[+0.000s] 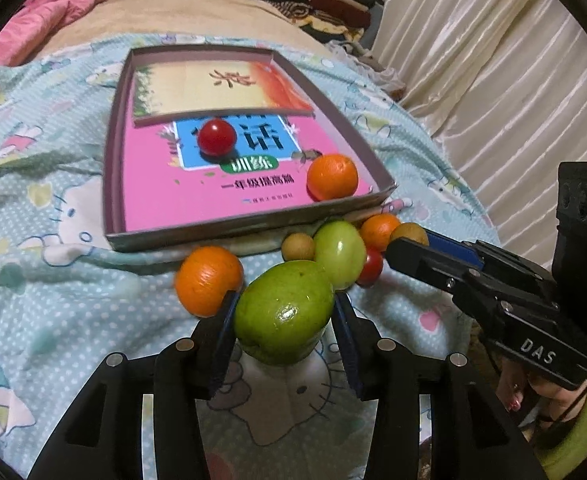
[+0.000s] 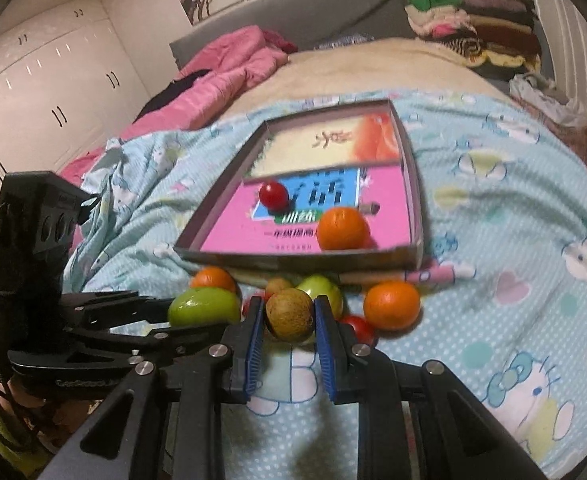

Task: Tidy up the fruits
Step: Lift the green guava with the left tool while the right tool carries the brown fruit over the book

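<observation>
Left gripper point(image 1: 283, 320) clamped on a large green oval fruit point(image 1: 283, 312), right gripper point(image 2: 289, 314) closed tight on a small brown round fruit point(image 2: 289, 314), both just off the shallow cardboard tray's near edge point(image 1: 249, 228) on a pale blue cartoon-print bedspread point(image 1: 53, 272), red cherry tomato point(image 1: 216, 136) mid-tray, orange citrus point(image 1: 332, 177) in its near right corner, loose fruits beside the near edge.

left gripper point(image 1: 283, 316) clamps a big green fruit point(image 1: 283, 314) above the patterned blanket point(image 1: 53, 280) — behind it, a shallow box point(image 1: 113, 160) holds a cherry tomato point(image 1: 216, 136) and an orange point(image 1: 332, 177).
</observation>
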{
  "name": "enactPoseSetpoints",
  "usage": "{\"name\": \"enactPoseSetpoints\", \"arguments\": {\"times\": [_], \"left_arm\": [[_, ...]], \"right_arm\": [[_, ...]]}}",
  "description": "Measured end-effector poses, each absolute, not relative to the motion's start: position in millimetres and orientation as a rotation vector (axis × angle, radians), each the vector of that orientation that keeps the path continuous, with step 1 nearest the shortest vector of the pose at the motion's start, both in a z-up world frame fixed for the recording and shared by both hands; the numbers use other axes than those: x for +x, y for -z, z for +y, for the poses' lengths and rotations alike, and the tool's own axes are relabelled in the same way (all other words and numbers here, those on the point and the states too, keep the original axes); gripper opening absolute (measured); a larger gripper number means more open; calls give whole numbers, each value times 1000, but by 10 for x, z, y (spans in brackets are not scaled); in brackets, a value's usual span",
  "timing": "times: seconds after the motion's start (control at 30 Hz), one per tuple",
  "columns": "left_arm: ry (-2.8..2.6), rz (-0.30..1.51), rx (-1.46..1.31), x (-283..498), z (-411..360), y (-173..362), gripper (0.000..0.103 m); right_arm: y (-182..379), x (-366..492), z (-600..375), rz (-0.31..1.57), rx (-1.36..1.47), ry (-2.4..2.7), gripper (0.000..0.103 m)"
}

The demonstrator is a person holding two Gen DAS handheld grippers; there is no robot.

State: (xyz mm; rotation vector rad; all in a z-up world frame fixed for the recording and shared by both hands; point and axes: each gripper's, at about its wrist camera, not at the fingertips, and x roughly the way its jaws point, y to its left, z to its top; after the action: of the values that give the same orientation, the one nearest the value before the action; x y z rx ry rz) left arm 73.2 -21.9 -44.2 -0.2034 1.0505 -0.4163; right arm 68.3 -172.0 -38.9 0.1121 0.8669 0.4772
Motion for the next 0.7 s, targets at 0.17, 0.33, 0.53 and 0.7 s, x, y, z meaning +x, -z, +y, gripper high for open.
{"name": "enactPoseSetpoints", "arguments": {"times": [0.17, 0.33, 0.53, 0.7], "left_arm": [[396, 1017, -226, 695, -126, 337, 47], [381, 992, -243, 669, -43, 264, 47], [349, 959, -251, 680, 28, 197, 47], [328, 935, -282, 703, 137, 154, 46]], "right_arm": [[299, 697, -1733, 819, 102, -481, 25], [247, 685, -1700, 783, 80, -490, 25], [238, 681, -1641, 769, 47, -495, 25], [211, 695, -1579, 743, 22, -503, 25]]}}
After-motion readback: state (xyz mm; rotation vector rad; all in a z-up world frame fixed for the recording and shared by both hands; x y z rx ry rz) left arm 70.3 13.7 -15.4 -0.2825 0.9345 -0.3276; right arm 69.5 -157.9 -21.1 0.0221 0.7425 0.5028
